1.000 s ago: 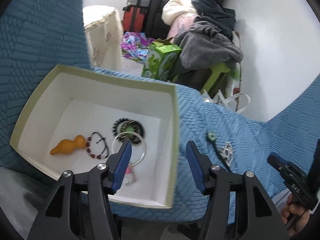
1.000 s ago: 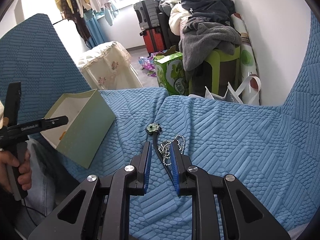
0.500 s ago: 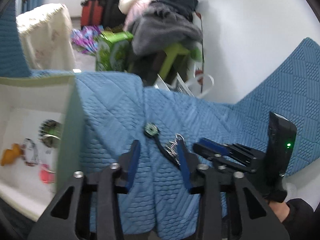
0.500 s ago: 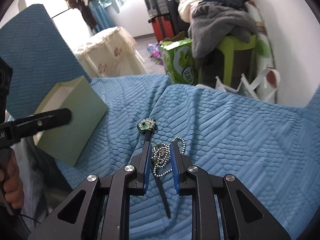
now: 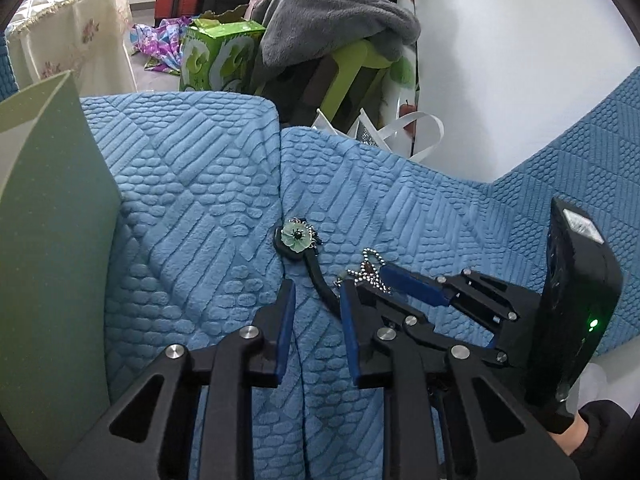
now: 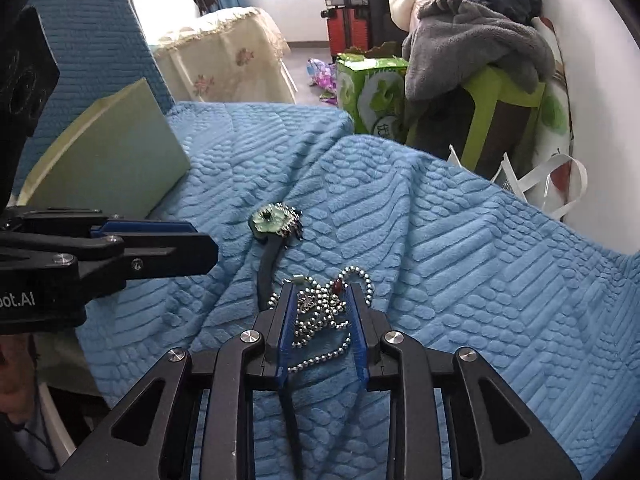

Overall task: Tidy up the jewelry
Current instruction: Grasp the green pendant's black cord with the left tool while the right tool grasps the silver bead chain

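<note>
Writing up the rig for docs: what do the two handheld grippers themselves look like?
Both match: the left gripper and right gripper are matte black linkage frames with silver rivet pins and flat blue-padded fingers. The right one's black handle block shows a green LED; white lettering ending "bot.AI" marks the left. A dark sleeve cuff shows.

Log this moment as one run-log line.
phase: reaching for jewelry | right hand-held gripper: open, jaws either side of bead chain | left hand-held gripper: open, near flower cord | box: at left
</note>
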Demonstrator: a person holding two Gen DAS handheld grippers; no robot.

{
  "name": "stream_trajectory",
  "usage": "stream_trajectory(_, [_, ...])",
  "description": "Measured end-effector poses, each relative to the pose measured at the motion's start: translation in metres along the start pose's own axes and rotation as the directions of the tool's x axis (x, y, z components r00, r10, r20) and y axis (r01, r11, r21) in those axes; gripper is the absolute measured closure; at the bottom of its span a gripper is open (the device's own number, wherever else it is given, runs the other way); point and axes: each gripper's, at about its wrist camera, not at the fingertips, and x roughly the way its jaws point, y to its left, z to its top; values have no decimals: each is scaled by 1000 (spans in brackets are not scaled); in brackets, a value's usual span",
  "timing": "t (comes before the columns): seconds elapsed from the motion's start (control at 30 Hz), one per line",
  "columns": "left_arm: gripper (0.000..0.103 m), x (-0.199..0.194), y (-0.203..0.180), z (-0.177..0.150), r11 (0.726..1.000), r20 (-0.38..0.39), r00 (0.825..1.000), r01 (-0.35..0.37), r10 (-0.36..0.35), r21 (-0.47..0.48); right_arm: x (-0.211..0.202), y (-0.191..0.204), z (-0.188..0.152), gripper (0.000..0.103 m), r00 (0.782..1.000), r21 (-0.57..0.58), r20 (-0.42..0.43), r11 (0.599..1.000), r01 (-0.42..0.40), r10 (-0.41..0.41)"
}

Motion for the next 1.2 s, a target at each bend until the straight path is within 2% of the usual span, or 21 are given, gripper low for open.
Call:
stream_trajectory(0.13, [80, 7, 2, 0, 1000, -9, 1000, 7, -7, -14, 0, 4, -4, 83, 1000, -21, 4, 1000, 18, -18])
stream_trajectory(0.2, [80, 11, 1, 0, 1000, -13, 1000, 12, -12, -6, 0, 5, -4, 96, 1000, -11, -10, 1000, 10, -10])
stream_trajectory(0.37, [80, 17, -3, -1, 1000, -17, 1000, 15, -15, 10, -1, -2, -3, 98, 998, 71, -63, 997, 8, -4])
stream_trajectory(0.57, [80, 22, -6, 0, 1000, -18, 1000, 25, -25, 16, -22, -18, -1, 98, 999, 153, -16, 987, 45, -43])
stream_trajectory(0.77, [80, 29, -12, -4, 999, -26, 1000, 0, 2, 45, -54, -33, -8, 99, 997, 243, 25, 968, 69, -77])
stream_trajectory(0.97, [80, 35, -24, -2, 993, -14, 997, -72, 74, 97, -80, -37, -19, 99, 995, 293, 43, 953, 71, -88])
stream_trajectory(1.03, [83, 38, -30, -1, 985, -6, 993, -115, 116, 131, -85, -34, -24, 99, 994, 294, 41, 952, 81, -97])
stream_trajectory(1.2, [86, 43, -34, 0, 974, 8, 986, -166, 167, 156, -90, -29, -35, 99, 995, 301, 32, 950, 81, -95])
